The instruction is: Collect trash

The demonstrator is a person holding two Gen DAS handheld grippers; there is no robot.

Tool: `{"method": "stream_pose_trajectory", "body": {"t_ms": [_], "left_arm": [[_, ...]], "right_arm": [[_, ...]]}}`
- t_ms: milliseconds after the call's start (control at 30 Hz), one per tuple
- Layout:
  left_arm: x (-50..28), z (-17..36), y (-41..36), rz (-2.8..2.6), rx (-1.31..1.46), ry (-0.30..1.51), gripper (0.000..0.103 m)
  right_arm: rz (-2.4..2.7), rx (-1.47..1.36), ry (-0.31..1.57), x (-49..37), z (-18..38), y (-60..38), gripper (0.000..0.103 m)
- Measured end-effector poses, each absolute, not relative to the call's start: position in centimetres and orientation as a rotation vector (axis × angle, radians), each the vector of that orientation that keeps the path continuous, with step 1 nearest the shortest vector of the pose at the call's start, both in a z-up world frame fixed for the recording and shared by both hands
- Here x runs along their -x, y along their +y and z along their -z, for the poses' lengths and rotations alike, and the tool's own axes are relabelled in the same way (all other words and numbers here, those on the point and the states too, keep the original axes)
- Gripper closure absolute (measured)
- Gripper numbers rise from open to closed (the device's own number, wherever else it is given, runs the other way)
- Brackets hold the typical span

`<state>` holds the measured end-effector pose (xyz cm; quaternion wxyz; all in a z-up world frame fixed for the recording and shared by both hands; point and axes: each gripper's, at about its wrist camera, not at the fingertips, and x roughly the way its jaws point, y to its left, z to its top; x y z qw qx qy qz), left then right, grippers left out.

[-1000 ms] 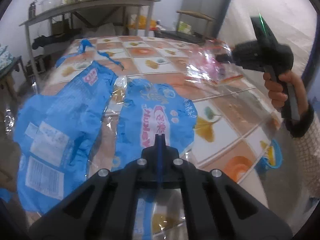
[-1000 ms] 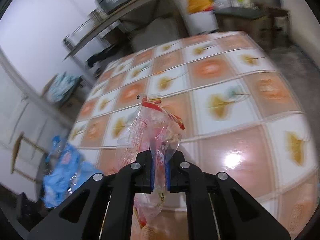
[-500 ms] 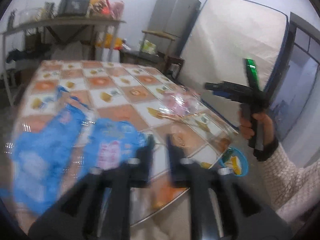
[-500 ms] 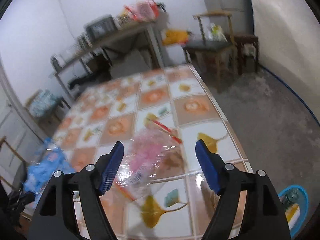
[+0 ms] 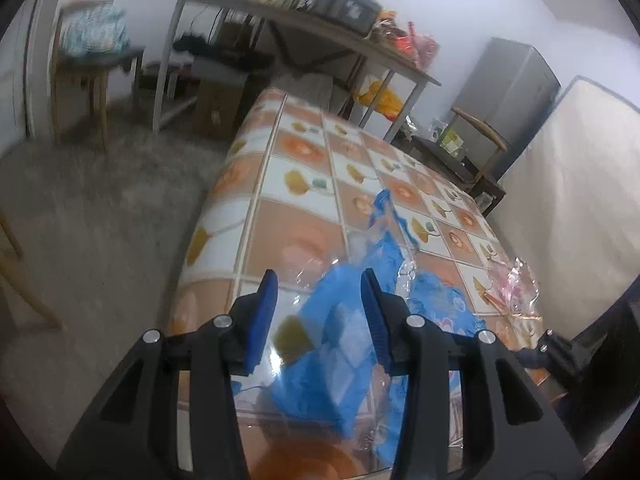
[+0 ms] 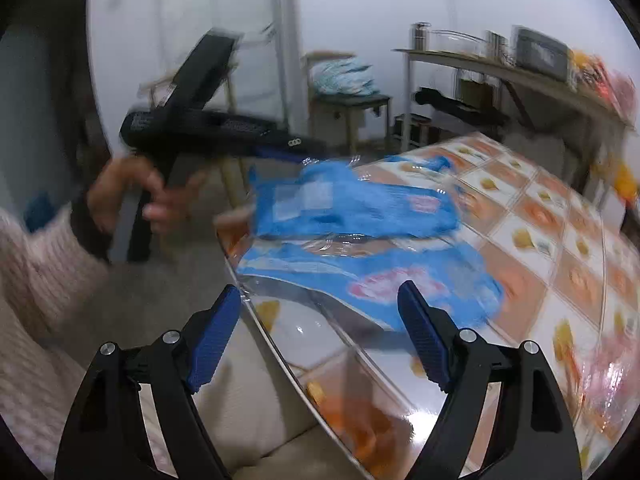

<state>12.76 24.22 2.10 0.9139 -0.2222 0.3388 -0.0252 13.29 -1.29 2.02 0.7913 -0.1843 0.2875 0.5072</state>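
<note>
Left wrist view first: the left gripper (image 5: pixel 318 308) hangs over the near end of the tiled table (image 5: pixel 280 216), its blue pads (image 5: pixel 262 320) parted. They've just been opening, and nothing is pinched between them. Beyond the fingertips lies the blue plastic packaging (image 5: pixel 340 344), crumpled flat on the glossy top near the table's edge. Off to the right, by the far side edge, sits the clear pink wrapper (image 5: pixel 518 288), loose on the tiles and well apart from the blue one.

Over to the right wrist view: the right gripper (image 6: pixel 320 332) is spread wide above the rounded table corner, jaws just opened, empty between the pads. The blue packaging (image 6: pixel 360 208) stretches across the table ahead of it, untouched by either pad. The pink wrapper (image 6: pixel 612 380) shows as a blurred glint at the lower right edge. On the left, the person's left hand (image 6: pixel 132 196) grips the handle of the other gripper, a knitted sleeve (image 6: pixel 36 264) below it. Everything here is smeared with motion blur.
</note>
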Motion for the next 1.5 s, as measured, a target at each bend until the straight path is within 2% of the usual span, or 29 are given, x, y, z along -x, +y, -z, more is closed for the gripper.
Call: {"method": "stream_pose_trajectory", "body": {"t_ms": [200,333,400,433,467,500,533,633,767,967,1200,1333,1500], "left_arm": [[-13.0,-0.4,24.7,0.072,0.471,0.716,0.063],[-13.5,0.7,24.9,0.102,0.508,0.745,0.064],[-13.4,0.9,24.9,0.112,0.511,0.742,0.064],[-13.3,0.8,24.9,0.118,0.512,0.742,0.064],[-13.3,0.8,24.9,0.127,0.518,0.743,0.064],[-13.2,0.8,25.0,0.134,0.523,0.743,0.064],[-13.1,0.8,25.0,0.142,0.530,0.741,0.064],[-12.7,0.5,25.4,0.171,0.558,0.708,0.064],[-11.4,-1.0,25.9,0.194,0.587,0.609,0.064],[-9.6,-3.6,26.6,0.163,0.585,0.463,0.064],[-10.6,-3.8,25.2,0.177,0.559,0.488,0.062],[-11.6,-3.7,22.7,0.215,0.501,0.515,0.062],[-11.9,-3.9,19.9,0.282,0.430,0.526,0.062]], "right_arm": [[-1.137,0.667,0.565,-10.6,-1.0,2.6,0.025],[-1.129,0.731,0.568,-10.2,-0.2,4.4,0.025],[-1.106,0.738,0.583,-10.4,0.2,5.1,0.043],[-1.096,0.735,0.609,-10.8,0.5,5.5,0.056],[-1.082,0.726,0.628,-11.3,0.8,5.8,0.065],[-1.083,0.686,0.653,-11.9,0.7,5.8,0.071],[-1.081,0.661,0.670,-12.3,0.6,5.9,0.084],[-1.043,0.605,0.694,-13.3,0.3,5.5,0.097],[-1.056,0.421,0.760,-14.9,-0.3,3.7,0.099],[-1.143,-0.023,0.893,-17.3,-1.2,-1.8,0.099],[-1.217,-0.537,0.953,-20.1,-1.1,-9.0,0.099],[-1.065,-0.707,1.037,-22.8,0.6,-11.6,0.099],[-0.861,-0.707,1.118,-24.3,3.1,-12.9,0.099]]}}
